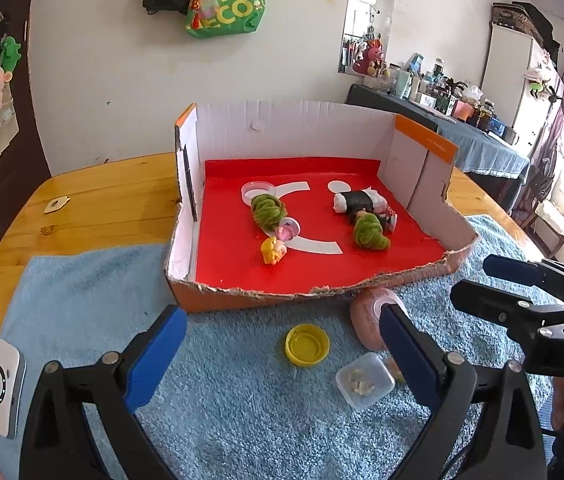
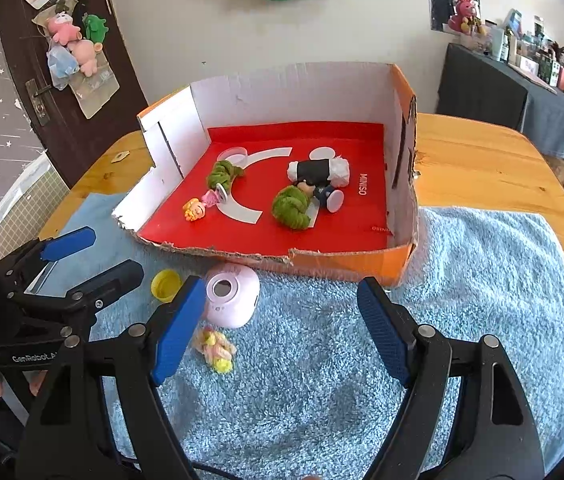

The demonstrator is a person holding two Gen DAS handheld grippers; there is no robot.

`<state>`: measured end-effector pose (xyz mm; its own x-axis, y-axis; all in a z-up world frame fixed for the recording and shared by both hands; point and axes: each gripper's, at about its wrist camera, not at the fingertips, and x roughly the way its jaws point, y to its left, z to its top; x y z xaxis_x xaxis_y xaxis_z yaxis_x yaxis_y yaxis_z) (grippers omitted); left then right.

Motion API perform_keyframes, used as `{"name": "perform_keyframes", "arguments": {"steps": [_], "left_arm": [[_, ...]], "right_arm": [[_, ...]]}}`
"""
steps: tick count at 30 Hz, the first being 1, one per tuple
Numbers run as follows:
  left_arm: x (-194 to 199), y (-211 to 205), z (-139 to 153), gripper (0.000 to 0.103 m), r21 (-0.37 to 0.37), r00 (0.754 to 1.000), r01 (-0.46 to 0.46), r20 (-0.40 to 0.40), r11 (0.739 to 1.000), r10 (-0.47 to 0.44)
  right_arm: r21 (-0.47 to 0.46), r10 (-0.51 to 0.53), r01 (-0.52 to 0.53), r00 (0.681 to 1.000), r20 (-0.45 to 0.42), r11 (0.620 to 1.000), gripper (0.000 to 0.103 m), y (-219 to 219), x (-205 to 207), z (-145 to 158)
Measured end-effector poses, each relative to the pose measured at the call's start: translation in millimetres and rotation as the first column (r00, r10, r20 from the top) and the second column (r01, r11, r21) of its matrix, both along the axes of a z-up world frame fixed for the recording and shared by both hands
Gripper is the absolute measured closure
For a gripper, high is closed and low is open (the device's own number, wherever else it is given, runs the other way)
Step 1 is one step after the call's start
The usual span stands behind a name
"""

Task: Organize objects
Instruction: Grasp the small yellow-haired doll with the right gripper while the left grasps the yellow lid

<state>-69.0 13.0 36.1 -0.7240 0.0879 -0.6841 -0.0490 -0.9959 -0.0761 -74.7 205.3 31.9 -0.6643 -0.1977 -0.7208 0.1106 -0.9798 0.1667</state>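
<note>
A dark door hung with plush toys stands at the left. The wooden table carries a blue towel. Over it the left gripper and right gripper hang spread, empty. A yellow cap, pink device and doll lie before the cardboard box. A cluttered counter lines the right wall.
</note>
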Motion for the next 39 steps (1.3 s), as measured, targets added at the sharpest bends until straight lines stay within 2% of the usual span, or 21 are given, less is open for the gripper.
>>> {"name": "perform_keyframes", "arguments": {"steps": [17,30,35,39], "left_arm": [[-0.1,0.9,-12.5,0.002,-0.016,0.999,-0.006,0.039,1.0,0.007],[-2.7,-4.0,-22.1,0.002,-0.016,0.998,-0.007,0.065,1.0,0.008],[-4.8,-1.8,-24.9,0.01,-0.018,0.997,0.013,0.071,1.0,-0.012],[-6.4,0.4,-27.4,0.017,-0.012,0.996,0.034,0.078,0.999,-0.032]], "right_arm": [[0.018,-0.003,0.003,1.0,0.015,1.0,0.022,-1.5,9.3,-10.3],[0.083,0.058,-0.063,0.996,0.066,0.995,0.023,-17.6,17.1,-29.4],[0.079,0.097,-0.105,0.991,0.09,0.991,0.039,-25.5,19.3,-36.1],[0.077,0.126,-0.134,0.987,0.103,0.988,0.044,-31.3,20.3,-40.5]]}}
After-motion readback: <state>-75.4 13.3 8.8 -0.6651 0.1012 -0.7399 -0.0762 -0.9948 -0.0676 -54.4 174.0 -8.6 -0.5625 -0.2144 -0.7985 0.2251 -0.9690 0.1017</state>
